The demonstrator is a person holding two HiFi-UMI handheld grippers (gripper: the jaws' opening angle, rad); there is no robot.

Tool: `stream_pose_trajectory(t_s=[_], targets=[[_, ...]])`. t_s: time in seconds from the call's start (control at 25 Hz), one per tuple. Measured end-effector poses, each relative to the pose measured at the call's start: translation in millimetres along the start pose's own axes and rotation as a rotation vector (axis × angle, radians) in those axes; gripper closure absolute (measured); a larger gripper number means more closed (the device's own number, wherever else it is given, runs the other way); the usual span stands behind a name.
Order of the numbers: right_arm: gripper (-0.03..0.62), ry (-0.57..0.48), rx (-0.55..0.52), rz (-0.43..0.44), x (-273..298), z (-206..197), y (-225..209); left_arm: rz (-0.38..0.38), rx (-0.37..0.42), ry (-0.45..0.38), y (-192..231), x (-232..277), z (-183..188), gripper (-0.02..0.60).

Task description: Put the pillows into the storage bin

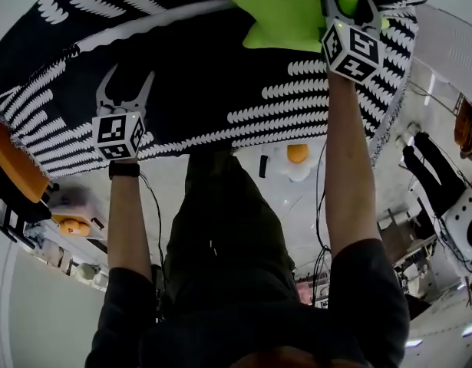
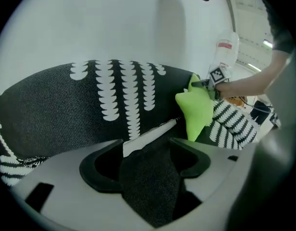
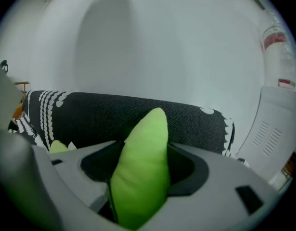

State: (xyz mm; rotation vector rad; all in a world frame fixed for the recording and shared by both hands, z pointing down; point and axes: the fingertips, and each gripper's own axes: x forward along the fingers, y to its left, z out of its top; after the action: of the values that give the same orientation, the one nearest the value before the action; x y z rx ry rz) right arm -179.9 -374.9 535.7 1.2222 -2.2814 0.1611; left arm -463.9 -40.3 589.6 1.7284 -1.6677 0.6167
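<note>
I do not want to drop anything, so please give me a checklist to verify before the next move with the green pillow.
1. Right gripper grips the green pillow: ok, the jaws press on both its sides.
2. Left gripper holds the black patterned fabric: ok, a fold sits between its jaws.
3. Green pillow lies over the black patterned fabric: ok in the head view.
4. The two grippers are apart from each other: ok.
5. An opening to put the pillow into is in sight: cannot tell, no view shows one clearly.
</note>
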Motion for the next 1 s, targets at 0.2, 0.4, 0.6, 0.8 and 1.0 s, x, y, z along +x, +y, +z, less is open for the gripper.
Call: stream_pose_trajectory(t_s=[0.2, 0.4, 0.6, 0.8, 1.0], targets=[[0.366, -0.009, -0.022, 0.004, -9, 1, -2, -0.026, 0.028, -0.002, -7, 5, 5, 0.276], [0.399, -0.057, -0.011, -0.011, -44, 7, -4, -0.054, 0.076, -0.021, -22, 2, 18, 0.276], [0.408, -0.142, 0.063, -0.065, -106, 29, 2, -0.096, 0.126, -0.055, -39, -16, 34, 0.276], [0.413, -0.221, 0.121, -0.174, -181, 35, -59, -0.166, 0.197, -0.085, -112, -6, 59, 0.276], [0.414, -0.266, 0.168, -0.301, -278, 30, -111, -0.257, 0.276, -0.121, -185, -14, 79, 0.276]])
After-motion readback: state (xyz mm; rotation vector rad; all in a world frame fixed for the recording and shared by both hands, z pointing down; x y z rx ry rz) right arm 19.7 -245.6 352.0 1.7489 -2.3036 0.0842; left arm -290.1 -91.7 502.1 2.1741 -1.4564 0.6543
